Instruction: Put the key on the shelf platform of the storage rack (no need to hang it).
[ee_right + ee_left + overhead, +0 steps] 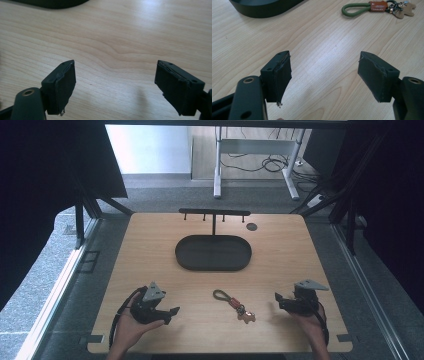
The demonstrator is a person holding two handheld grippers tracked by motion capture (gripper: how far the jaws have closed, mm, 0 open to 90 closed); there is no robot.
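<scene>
A light wooden tabletop [280,255] is sitting on grey carpet, with dark curtains hanging at both sides and a white desk frame [255,157] with loose cables standing beyond the far edge.

The left gripper [172,312] is resting near the front left corner, held in a hand [131,327], with its jaws spread wide and nothing lying between them. In the left gripper view, bare wood is showing between the black pads [282,75]. The right gripper [278,299] is lying near the front right corner in the other hand [312,327], its jaws likewise released and gripping nothing, with bare wood showing between them.

Between the two grippers, close to the front edge and apart from both, a keychain [235,304] is lying flat: a green cord loop, a brown leather tab, metal rings and a tan bear-shaped charm.

Further out, an oval black tray [186,255] is sitting at the middle of the tabletop. Behind it, near the far edge, a black T-shaped hook stand [214,213] is standing upright. A small dark disc [251,226] is lying just right of the stand. Nothing is blocking the way between the grippers and the keychain.
</scene>
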